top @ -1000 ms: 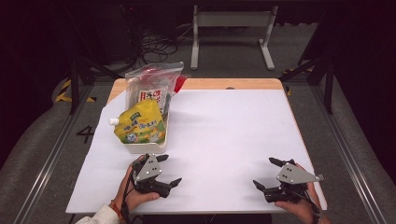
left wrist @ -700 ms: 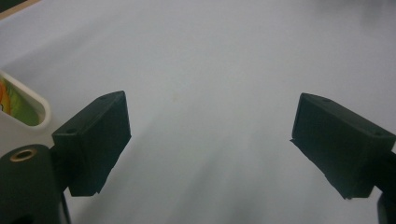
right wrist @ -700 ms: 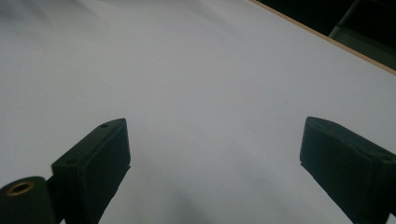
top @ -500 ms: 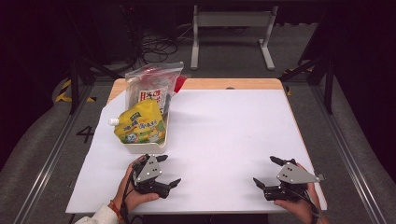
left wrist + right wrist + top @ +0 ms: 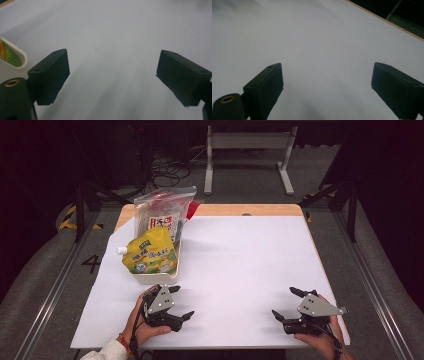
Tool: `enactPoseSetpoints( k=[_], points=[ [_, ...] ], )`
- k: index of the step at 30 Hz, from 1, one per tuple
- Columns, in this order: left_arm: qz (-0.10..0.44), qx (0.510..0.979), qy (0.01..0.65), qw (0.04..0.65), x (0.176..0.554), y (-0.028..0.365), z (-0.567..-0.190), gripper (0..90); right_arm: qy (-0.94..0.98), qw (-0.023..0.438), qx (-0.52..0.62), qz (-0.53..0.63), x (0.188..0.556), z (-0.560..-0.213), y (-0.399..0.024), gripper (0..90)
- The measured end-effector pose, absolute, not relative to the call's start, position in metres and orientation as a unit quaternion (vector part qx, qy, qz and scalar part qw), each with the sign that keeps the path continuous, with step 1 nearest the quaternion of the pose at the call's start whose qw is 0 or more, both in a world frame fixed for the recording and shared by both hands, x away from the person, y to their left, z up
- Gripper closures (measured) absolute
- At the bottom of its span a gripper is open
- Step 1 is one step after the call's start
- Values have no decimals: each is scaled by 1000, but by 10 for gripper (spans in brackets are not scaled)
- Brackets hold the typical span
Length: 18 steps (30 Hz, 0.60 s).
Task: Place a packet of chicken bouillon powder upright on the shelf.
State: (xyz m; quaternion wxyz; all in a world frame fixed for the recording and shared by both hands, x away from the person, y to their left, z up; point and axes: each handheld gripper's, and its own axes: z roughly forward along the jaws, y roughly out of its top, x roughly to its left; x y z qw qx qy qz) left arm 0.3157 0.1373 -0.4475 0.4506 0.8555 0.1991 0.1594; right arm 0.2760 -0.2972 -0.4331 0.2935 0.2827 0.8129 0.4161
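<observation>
A white tray [image 5: 150,278] at the table's left holds a yellow spouted pouch [image 5: 150,254], and a clear plastic bag of packets [image 5: 162,212] leans behind it. My left gripper [image 5: 181,302] rests near the front edge, just in front of the tray, open with nothing between its jaws. In the left gripper view the jaws stand wide over bare white sheet, with the tray's rim [image 5: 17,53] at the left. My right gripper [image 5: 285,303] lies at the front right, open and empty. Its own view shows wide jaws [image 5: 325,90] above the white sheet.
A white sheet [image 5: 240,255] covers the wooden table [image 5: 240,210], whose edge shows at the back. A metal stand [image 5: 247,150] and cables lie on the floor beyond. A wooden edge strip [image 5: 387,21] shows at the upper right in the right gripper view.
</observation>
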Motion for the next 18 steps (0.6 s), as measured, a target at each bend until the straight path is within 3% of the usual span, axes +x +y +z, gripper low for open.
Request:
enactPoseSetpoints(
  k=[18],
  points=[
    [154, 860, 190, 447, 318, 133, -449, 120, 815, 291, 291, 408, 277, -437, -299, 106]
  ],
)
